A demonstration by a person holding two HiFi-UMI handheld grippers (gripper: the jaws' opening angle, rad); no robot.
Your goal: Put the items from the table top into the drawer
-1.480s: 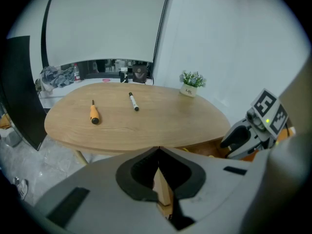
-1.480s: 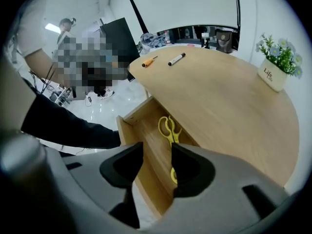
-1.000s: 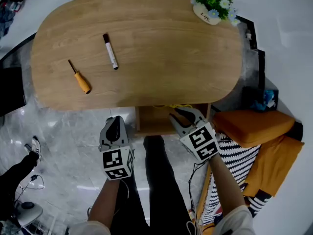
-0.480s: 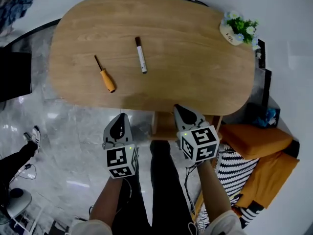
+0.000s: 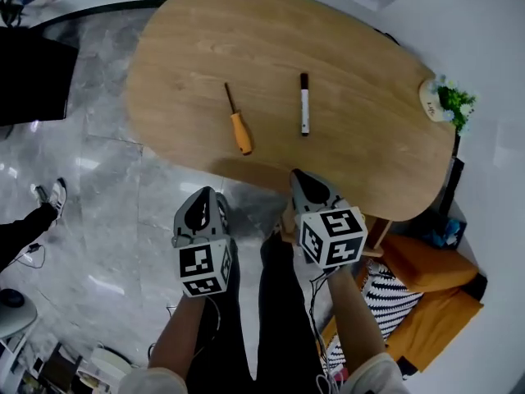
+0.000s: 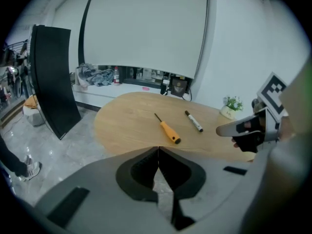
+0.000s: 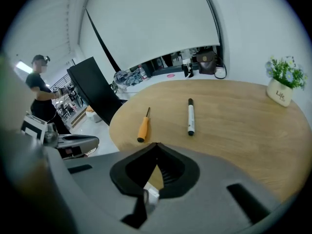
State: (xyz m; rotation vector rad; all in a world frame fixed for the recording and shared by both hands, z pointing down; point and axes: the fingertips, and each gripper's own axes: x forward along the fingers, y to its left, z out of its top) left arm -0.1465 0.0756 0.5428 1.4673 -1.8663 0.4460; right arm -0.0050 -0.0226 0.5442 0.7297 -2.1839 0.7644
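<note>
Oval wooden table (image 5: 369, 48) carries an orange-handled screwdriver (image 5: 238, 125), a marker (image 5: 304, 105) at its 3 o'clock; at 6 o'clock, left gripper (image 5: 199, 199) and right gripper (image 5: 302, 180) hover, fingers pressed together, empty.

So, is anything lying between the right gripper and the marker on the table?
Nothing visible. Only bare table separates the right gripper from the marker. The screwdriver lies off to the marker's left, clear of that line.

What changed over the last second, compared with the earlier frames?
The right claw, open below the table edge a second ago, has closed with nothing in it. The left claw stays shut and empty. The screwdriver and marker lie untouched on top.
</note>
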